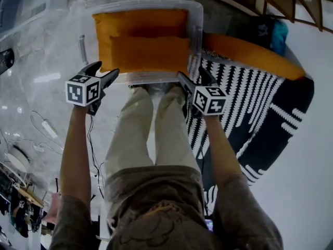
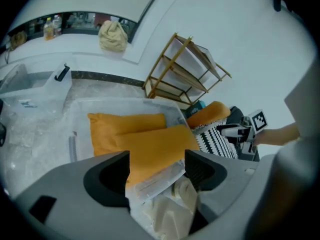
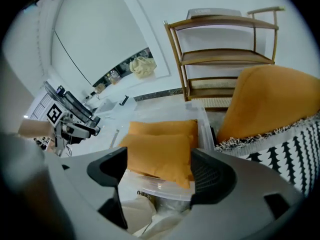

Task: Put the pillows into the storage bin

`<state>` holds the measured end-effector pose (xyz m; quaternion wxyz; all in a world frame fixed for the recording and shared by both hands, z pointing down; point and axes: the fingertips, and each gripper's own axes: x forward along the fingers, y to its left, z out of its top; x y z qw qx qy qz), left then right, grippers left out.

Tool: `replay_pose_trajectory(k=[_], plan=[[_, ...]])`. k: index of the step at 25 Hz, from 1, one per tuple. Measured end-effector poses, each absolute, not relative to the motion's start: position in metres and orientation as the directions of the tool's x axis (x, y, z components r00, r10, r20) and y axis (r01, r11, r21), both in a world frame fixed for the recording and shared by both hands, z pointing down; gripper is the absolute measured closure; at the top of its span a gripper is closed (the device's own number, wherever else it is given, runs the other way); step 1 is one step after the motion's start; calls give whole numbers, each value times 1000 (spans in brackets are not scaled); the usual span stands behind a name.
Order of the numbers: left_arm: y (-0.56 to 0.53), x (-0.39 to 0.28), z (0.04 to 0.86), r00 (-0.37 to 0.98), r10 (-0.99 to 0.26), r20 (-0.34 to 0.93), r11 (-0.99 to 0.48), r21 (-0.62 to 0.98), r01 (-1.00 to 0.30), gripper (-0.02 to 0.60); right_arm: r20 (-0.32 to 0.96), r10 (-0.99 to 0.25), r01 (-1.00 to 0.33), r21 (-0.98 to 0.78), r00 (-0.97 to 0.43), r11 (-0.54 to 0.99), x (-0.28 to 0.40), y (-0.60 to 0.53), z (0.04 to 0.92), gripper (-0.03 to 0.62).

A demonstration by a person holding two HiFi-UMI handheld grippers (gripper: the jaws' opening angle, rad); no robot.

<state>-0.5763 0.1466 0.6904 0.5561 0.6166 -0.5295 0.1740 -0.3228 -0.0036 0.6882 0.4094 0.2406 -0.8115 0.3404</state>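
A clear plastic storage bin point(image 1: 195, 20) stands on the floor in front of the person. Two orange pillows lie in it, the near one point(image 1: 148, 53) overlapping the far one point(image 1: 140, 22). My left gripper point(image 1: 105, 69) hovers at the bin's near left corner, open and empty. My right gripper point(image 1: 191, 73) hovers at the near right corner, also open with nothing between its fingers. In the left gripper view the near pillow point(image 2: 155, 146) shows beyond the open jaws. The right gripper view shows the same pillow point(image 3: 157, 156) over the bin's rim point(image 3: 205, 129).
A third orange pillow point(image 1: 255, 53) rests to the right of the bin on a black-and-white patterned textile point(image 1: 244, 98). A wooden shelf point(image 3: 225, 54) stands behind it. The person's legs point(image 1: 151, 134) in beige trousers stand at the bin's near edge. Cables point(image 1: 41, 126) lie at the left.
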Motion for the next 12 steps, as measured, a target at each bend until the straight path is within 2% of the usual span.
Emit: replay_pose_trajectory(k=[7,12], plan=[[137,-536,694,395,-501,770,228,558,-798,255,812,-62,-640,-408,-581,650,-332,6,696,185],[126,-516,672,426,-503,752,187,576,-796,255,791,-31,-597,-435,-611,674,-342,5,673,192]])
